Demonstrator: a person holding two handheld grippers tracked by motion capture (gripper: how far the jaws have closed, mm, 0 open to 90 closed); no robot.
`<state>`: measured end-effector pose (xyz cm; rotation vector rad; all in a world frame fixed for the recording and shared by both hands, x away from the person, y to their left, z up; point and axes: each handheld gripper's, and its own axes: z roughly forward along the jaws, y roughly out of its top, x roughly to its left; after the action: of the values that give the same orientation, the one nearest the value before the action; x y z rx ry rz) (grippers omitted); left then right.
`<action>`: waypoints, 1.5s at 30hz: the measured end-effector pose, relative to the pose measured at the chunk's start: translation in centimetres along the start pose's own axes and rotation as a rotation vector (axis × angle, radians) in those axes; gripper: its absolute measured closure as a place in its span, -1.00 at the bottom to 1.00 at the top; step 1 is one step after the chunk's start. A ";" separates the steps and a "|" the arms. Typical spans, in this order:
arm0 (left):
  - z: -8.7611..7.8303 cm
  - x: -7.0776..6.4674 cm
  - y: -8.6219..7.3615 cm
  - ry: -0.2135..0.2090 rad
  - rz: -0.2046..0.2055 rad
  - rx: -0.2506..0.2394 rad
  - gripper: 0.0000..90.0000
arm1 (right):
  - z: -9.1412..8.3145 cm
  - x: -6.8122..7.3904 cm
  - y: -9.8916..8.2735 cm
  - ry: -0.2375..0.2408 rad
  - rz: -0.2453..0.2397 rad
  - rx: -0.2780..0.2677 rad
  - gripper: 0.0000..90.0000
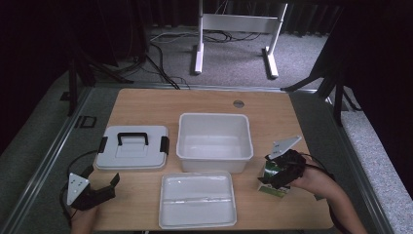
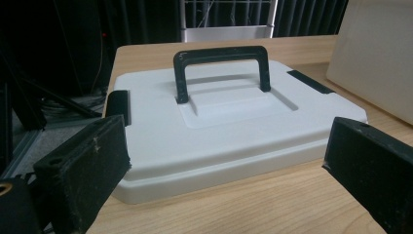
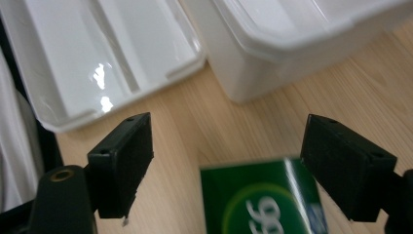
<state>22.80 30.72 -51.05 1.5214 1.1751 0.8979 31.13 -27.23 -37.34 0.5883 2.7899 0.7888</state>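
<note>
The right tongs [image 1: 278,171], jaws spread wide, straddle a green carton [image 3: 263,200] on the counter [image 1: 146,100] beside the empty bin [image 1: 214,136], seemingly poised to grip it. The left tongs [image 1: 100,191] rest open before the handled lid [image 2: 229,117].

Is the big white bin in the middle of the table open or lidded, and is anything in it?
Open and empty. The bin shows its bare floor, and the lid lies flat on the table beside it.

In the right gripper view, the green carton [image 3: 260,200] is blurred and cut off by the bottom edge, its white print unreadable. In the high view, the right gripper [image 1: 278,171] hides most of that carton. The white bin [image 2: 375,53] is cropped in the left gripper view.
</note>
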 end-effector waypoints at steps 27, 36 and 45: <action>0.0 0.1 0.0 -0.006 -0.007 0.005 -0.95 | 2.6 -2.6 -4.9 0.010 0.046 0.147 -0.80; 0.0 0.1 0.0 -0.006 -0.003 0.003 -0.95 | 3.0 -2.8 -5.0 0.023 0.044 0.158 -0.80; 0.0 0.1 0.0 -0.008 -0.005 0.004 -0.95 | 3.0 -2.8 -5.0 0.033 0.028 0.141 -0.66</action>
<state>22.85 30.78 -51.05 1.5233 1.1749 0.8859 32.91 -30.89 -42.37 0.6444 2.8914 0.6157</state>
